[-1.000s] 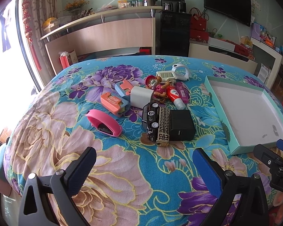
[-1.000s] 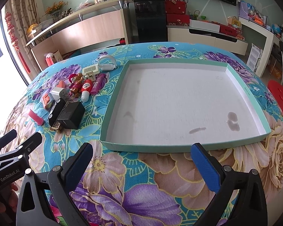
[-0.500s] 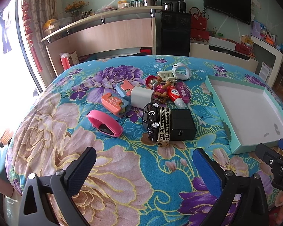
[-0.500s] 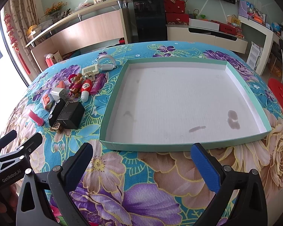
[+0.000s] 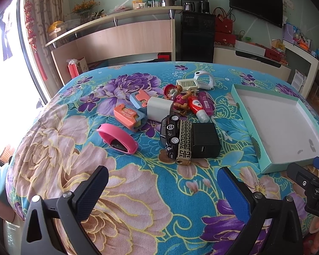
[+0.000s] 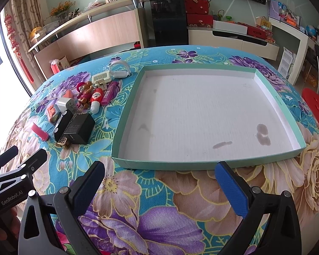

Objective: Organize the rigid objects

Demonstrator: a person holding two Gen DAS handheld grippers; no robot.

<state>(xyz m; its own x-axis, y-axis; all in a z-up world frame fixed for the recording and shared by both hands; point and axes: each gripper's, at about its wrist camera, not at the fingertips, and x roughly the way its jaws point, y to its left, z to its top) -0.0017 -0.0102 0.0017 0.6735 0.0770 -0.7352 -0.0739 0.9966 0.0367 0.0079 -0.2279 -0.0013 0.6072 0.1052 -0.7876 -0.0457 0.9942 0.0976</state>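
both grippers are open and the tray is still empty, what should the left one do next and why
Probably ease the left gripper forward and down toward the black charger block, the nearest piece of the pile. It hovers open over bare cloth, holding nothing. The tray beside the pile has nothing in it, and the right gripper hangs open at its near edge, so a first pickup seems due.
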